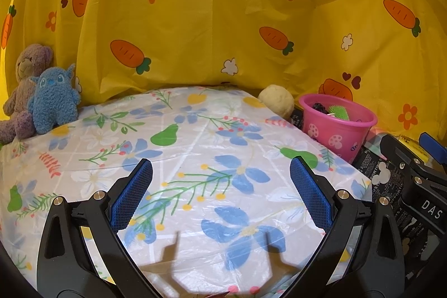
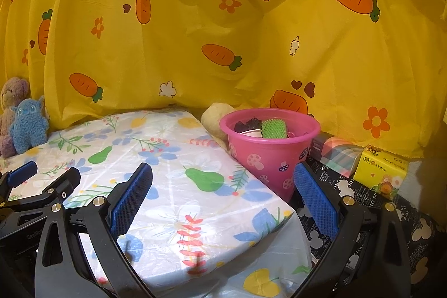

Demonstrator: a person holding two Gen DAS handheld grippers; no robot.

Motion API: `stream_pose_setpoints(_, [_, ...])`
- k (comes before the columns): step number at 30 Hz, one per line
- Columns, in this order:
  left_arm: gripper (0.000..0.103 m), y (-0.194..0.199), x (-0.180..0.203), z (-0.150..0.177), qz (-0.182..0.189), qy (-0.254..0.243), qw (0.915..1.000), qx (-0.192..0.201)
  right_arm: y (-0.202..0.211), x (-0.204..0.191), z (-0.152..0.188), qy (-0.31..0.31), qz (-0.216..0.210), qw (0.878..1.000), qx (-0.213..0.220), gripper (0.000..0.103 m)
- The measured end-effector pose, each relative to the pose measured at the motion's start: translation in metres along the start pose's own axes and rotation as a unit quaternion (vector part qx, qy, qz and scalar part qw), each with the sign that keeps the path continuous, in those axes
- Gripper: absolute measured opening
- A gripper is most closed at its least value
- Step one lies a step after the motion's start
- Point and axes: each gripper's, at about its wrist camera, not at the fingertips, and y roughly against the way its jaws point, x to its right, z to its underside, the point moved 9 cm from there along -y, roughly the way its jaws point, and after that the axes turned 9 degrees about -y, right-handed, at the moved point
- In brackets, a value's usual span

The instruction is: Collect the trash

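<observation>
A pink bucket (image 2: 269,155) with mushroom prints stands off the right edge of the floral-covered table (image 2: 167,186). It holds a green textured piece (image 2: 274,128), a dark piece (image 2: 247,124) and something white. The bucket also shows in the left wrist view (image 1: 336,130) at the right. My left gripper (image 1: 220,186) is open and empty above the table. My right gripper (image 2: 222,192) is open and empty over the table's right edge, just short of the bucket. The right gripper's body shows at the right of the left wrist view (image 1: 413,175).
A blue plush (image 1: 54,102) and a purple bear (image 1: 25,85) sit at the table's far left. A cream plush ball (image 1: 276,99) lies behind the bucket. A yellow tissue pack (image 2: 384,169) and a striped box (image 2: 339,155) sit on black printed cloth. A yellow carrot curtain (image 1: 223,18) hangs behind.
</observation>
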Motion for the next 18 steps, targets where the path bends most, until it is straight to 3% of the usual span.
stream_pose_setpoints(18, [0.097, -0.0016, 0.0073, -0.0060, 0.004, -0.004, 1.0000, 0.002, -0.0021, 0.0004, -0.0012, 0.000, -0.001, 1.000, -0.001, 0.097])
